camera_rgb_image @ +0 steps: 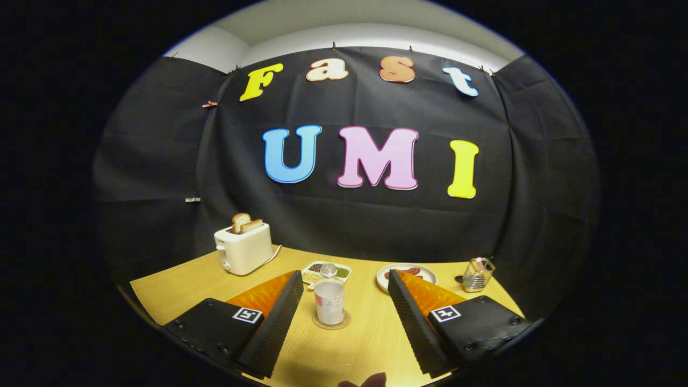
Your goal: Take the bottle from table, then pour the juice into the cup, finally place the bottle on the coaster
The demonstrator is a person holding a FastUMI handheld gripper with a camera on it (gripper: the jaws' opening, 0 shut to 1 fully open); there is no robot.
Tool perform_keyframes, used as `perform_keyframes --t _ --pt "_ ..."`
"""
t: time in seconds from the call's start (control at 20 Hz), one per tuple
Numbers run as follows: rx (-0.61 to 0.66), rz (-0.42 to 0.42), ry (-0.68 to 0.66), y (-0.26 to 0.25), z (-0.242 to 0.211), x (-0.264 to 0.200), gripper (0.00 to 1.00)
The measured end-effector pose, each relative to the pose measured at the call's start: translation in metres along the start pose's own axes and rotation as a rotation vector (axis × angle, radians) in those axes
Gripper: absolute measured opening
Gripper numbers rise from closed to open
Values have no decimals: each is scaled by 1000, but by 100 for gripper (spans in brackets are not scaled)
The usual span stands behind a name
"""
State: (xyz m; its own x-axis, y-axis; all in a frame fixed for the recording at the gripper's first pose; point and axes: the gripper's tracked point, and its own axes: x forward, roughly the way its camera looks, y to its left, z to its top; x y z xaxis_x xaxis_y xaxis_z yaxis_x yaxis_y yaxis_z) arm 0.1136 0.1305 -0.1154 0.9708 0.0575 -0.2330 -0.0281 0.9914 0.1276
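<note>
A small clear bottle (329,298) with a pale label and a clear cap stands upright on a round coaster (331,321) on the wooden table (355,344). It sits between my two fingers, a little nearer the left one, and neither finger touches it. My gripper (344,275) is open wide, with its fingertips level with the bottle's cap.
Just behind the bottle lies a white divided dish (326,271) of grains. A white toaster (244,248) holding bread slices stands at the back left. Beyond the right finger are a white plate (407,274) with reddish food and a metal holder (478,274).
</note>
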Motion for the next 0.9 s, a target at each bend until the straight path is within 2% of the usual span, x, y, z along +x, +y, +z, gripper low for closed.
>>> perform_keyframes --t 0.35,0.9 --pt "-102 -57 -90 -14 70 -54 97" --pt "-173 -140 -183 -20 133 -105 97"
